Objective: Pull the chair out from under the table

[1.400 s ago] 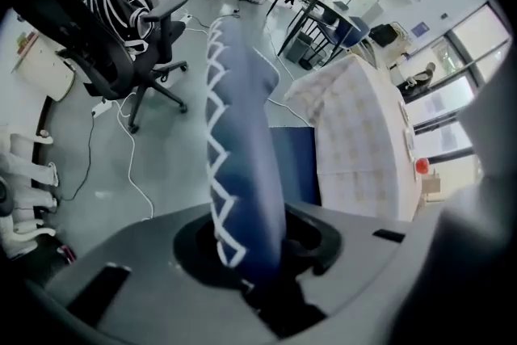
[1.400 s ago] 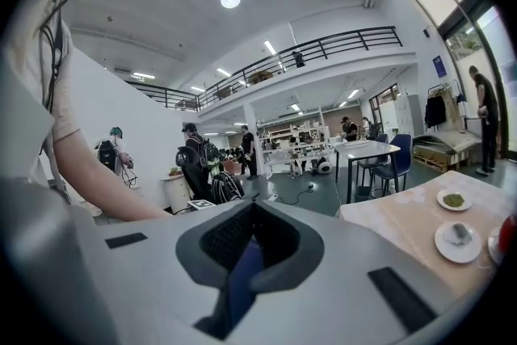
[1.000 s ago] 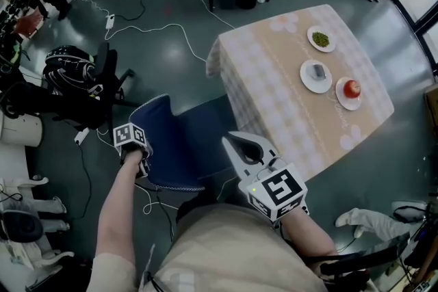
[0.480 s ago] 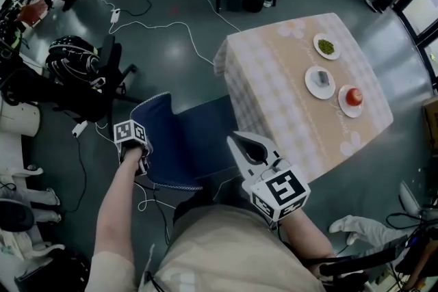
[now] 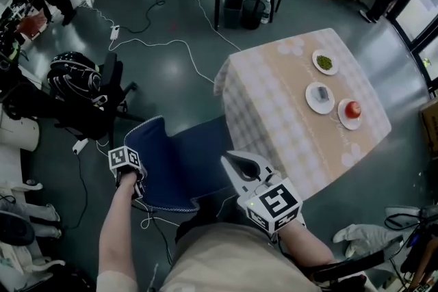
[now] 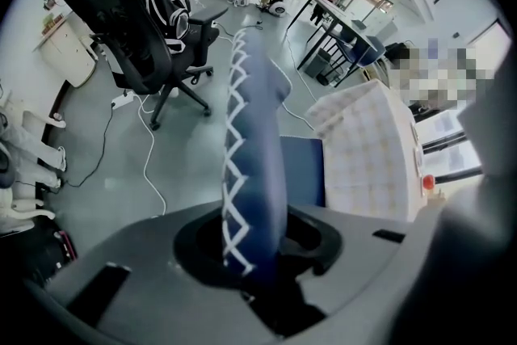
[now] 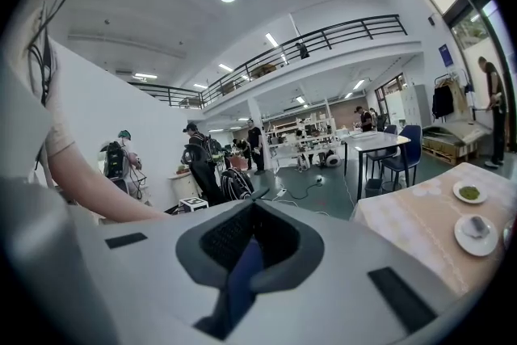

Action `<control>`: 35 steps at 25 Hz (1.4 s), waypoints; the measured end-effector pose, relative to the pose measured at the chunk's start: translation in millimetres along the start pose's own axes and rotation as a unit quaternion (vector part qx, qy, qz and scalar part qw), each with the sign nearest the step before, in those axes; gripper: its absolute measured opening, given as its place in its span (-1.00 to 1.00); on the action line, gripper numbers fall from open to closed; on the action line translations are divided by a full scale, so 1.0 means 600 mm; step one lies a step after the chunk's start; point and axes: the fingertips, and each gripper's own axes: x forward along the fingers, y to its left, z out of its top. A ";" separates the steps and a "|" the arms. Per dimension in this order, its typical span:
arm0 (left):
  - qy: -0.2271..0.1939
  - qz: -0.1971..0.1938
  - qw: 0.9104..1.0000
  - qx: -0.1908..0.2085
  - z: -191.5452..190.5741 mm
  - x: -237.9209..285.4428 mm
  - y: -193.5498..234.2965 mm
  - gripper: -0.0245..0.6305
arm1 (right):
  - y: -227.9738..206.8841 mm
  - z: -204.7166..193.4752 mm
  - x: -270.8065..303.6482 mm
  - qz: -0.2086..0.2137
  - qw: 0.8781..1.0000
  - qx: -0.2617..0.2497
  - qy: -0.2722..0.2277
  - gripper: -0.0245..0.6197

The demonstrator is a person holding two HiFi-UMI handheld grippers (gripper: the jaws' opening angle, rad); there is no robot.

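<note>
Gripping the top edge of the backrest (image 6: pixel 254 117), the left gripper (image 6: pixel 252 254) has its jaws closed on it, at the side of the chair (image 5: pixel 174 167) farthest from the surface (image 5: pixel 287 113). The seat (image 5: pixel 202 143) reaches just under the edge of the surface. The right gripper (image 5: pixel 235 163) hovers above the seat, nearer the surface, jaws closed on nothing. The pull, I judge, goes straight away from the surface, across the backrest's long edge.

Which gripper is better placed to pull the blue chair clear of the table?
Left. The left gripper is clamped on the top edge of the blue chair's backrest; the right gripper hangs above the seat, gripping nothing.
</note>
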 end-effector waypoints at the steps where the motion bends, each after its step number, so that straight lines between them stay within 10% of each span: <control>1: 0.001 -0.003 1.000 0.000 -0.001 0.000 0.004 -0.63 | 0.005 -0.001 0.006 0.002 1.000 -0.001 0.002 -0.90; 23: -0.037 0.005 0.999 0.037 0.087 -0.004 0.001 -0.65 | 0.034 -0.006 0.049 -0.005 1.000 -0.003 0.012 -0.90; 35: -0.045 0.023 0.999 0.012 0.030 -0.026 0.106 -0.65 | 0.023 -0.013 0.011 -0.007 1.000 -0.002 0.020 -0.90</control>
